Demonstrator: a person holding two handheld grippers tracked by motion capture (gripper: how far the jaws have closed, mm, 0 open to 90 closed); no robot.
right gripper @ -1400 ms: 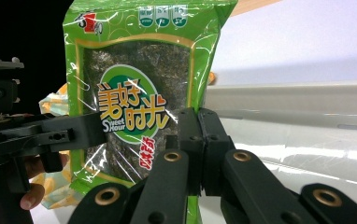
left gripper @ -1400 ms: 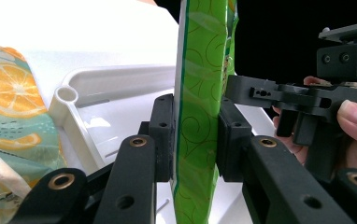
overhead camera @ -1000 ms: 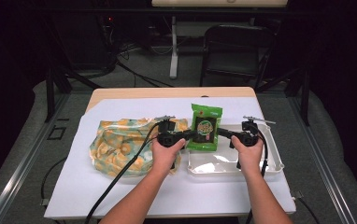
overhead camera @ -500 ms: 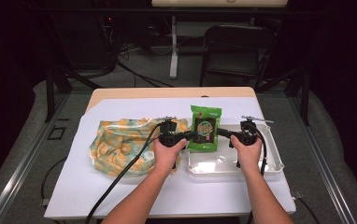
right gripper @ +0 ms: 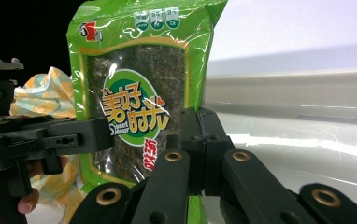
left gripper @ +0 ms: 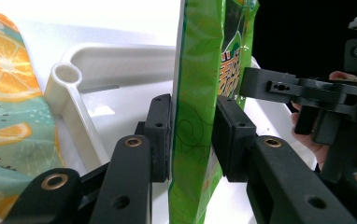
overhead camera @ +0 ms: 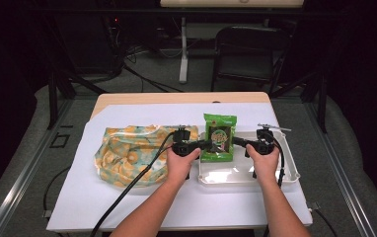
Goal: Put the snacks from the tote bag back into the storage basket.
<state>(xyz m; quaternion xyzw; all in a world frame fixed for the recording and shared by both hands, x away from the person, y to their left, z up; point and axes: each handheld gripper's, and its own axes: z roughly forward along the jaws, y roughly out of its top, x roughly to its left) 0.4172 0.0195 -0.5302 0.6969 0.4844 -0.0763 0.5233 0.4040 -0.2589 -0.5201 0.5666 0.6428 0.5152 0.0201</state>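
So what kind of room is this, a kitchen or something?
Probably not a kitchen; more likely a lab or studio for recording. The table has a plain white cover, cables trail across the floor behind it, and metal frame legs stand around it in a dark room.

Glossy green plastic-film snack packet (right gripper: 139,98); smooth, shiny white plastic tray (overhead camera: 285,175); soft orange-print cloth bag (overhead camera: 127,153); matt black plastic tools.

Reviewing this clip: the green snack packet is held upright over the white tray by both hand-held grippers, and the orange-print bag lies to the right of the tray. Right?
Not quite. The orange-print bag lies to the left of the white tray, as the high view shows. The rest stands: the green snack packet is upright over the tray, between the left hand-held gripper, whose jaws have just been opening, and the right hand-held gripper.
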